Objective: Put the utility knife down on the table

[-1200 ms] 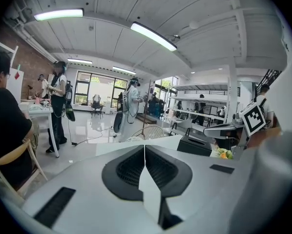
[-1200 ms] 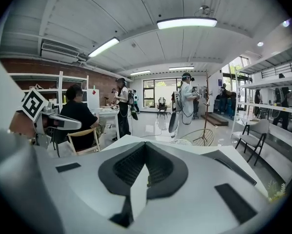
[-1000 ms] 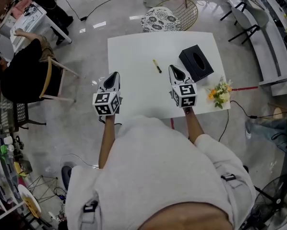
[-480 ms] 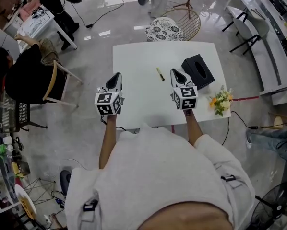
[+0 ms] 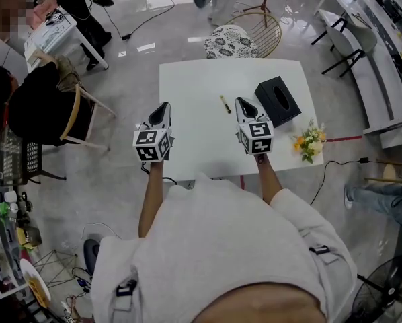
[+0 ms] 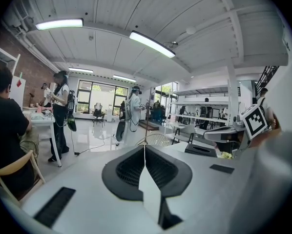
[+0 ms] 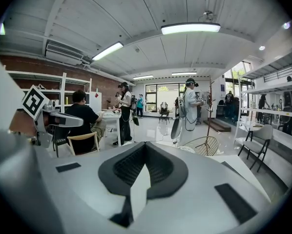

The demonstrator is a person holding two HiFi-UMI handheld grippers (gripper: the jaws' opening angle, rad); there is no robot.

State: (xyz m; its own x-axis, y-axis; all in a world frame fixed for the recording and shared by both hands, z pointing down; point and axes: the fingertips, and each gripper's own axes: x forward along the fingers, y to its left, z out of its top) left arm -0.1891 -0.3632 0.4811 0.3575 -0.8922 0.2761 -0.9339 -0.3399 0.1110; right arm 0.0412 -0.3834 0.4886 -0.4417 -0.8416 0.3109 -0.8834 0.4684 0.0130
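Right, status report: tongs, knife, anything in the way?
Both shut, empty: left tongs, right tongs. Knife flat on table, ahead between them. Box to its right, clear.

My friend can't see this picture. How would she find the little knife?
Look at the white square table in the middle of the floor. On its far half, left of the black box, lies the utility knife. It is the only small, thin, yellow-and-black stick there.

Overhead head view — gripper views across table
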